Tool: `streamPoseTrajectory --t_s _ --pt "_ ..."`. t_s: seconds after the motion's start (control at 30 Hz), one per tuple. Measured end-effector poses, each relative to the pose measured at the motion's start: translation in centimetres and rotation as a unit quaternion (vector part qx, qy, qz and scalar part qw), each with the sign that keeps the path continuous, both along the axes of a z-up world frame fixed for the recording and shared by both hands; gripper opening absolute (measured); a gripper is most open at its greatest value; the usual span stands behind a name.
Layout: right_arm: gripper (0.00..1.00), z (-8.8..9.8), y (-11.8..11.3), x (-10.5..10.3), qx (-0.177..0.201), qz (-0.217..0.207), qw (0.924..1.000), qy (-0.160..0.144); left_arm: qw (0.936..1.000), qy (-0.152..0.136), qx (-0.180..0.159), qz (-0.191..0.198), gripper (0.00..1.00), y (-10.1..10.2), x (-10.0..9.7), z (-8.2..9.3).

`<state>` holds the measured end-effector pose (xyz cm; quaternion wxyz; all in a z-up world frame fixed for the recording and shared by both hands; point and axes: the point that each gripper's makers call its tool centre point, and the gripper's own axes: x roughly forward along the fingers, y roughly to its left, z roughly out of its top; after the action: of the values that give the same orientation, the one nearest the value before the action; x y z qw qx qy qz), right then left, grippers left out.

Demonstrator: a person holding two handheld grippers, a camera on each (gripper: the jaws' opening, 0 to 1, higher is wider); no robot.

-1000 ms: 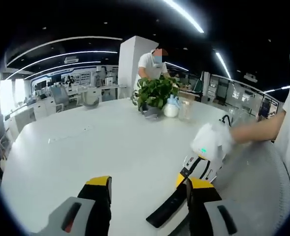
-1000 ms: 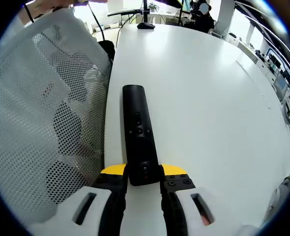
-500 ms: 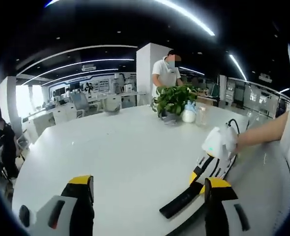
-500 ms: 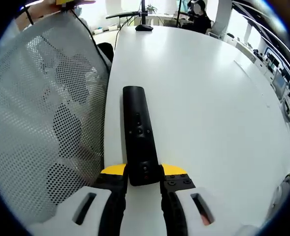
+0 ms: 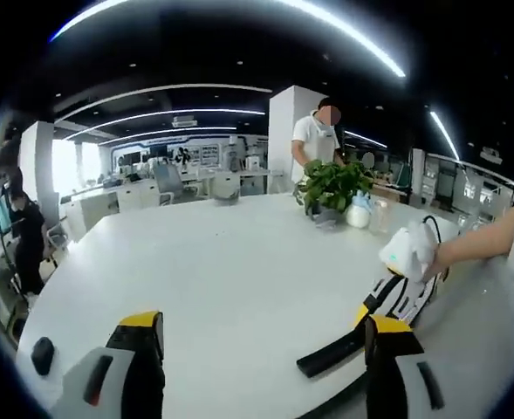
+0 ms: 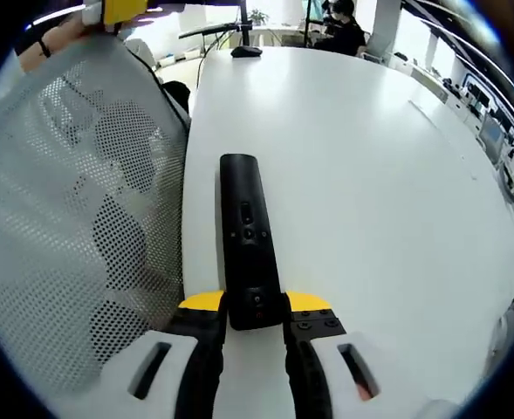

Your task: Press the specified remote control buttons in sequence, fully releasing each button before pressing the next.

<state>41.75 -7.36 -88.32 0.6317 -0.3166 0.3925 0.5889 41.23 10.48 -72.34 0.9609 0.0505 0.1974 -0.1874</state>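
Note:
A black remote control (image 6: 246, 234) lies lengthwise on the white table (image 6: 370, 175), close to its edge. My right gripper (image 6: 255, 307) is shut on the remote's near end, with the buttons facing up. In the left gripper view the remote (image 5: 333, 353) is a dark bar at the table edge, with the right gripper (image 5: 372, 307) on its far end and a forearm behind. My left gripper (image 5: 261, 349) hangs wide open above the table (image 5: 222, 262), holding nothing. Its yellow tip, the left gripper (image 6: 121, 10), peeks in at the top left of the right gripper view.
A white mesh chair back (image 6: 73, 218) stands against the table edge beside the remote. A potted plant (image 5: 331, 183), a white bottle (image 5: 359, 212) and a glass (image 5: 379, 214) stand far across. A black mouse (image 5: 41, 353) lies near left. A person (image 5: 318, 135) stands behind the plant.
My left gripper's jaws have spread wider and its view has swung, so the plant sits further right. The right gripper stays shut on the remote, which has not moved.

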Motion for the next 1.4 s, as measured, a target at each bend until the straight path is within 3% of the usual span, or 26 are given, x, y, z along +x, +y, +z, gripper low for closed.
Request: streamPoseTrajectory --t_s 0.23,0.3,0.33,0.43,0.6,0.83,1.4 --pt "0.25 -0.1 0.0 0.2 -0.008 0.016 0.9998 -0.011 0.9995 -0.012 -0.028 0.009 0.97 0.9 0.2 -0.1" --pt "0.25 -0.1 0.0 0.5 -0.009 0.017 0.9997 -0.014 0.9987 0.028 -0.043 0.005 0.99 0.8 -0.2 -1.4" --pt "0.25 -0.1 0.0 0.7 -0.009 0.013 0.9998 -0.014 0.9990 0.016 -0.043 -0.004 1.00 0.4 0.1 -1.0" --pt "0.25 -0.1 -0.1 1.1 -0.005 0.002 0.9999 -0.012 0.9995 0.012 0.008 -0.029 1.00 0.0 -0.3 -1.3" --pt "0.25 0.2 0.0 1.2 -0.004 -0.004 0.9999 -0.012 0.9993 -0.003 -0.033 -0.016 0.97 0.3 -0.1 -0.5" --pt "0.25 0.0 -0.3 2.4 -0.017 0.002 0.9997 -0.019 0.9997 -0.007 -0.016 -0.017 0.96 0.5 0.0 -0.7" --pt "0.25 0.0 -0.7 5.0 -0.033 0.015 0.9990 -0.025 0.9997 -0.005 -0.014 -0.020 0.95 0.4 -0.1 -0.7"
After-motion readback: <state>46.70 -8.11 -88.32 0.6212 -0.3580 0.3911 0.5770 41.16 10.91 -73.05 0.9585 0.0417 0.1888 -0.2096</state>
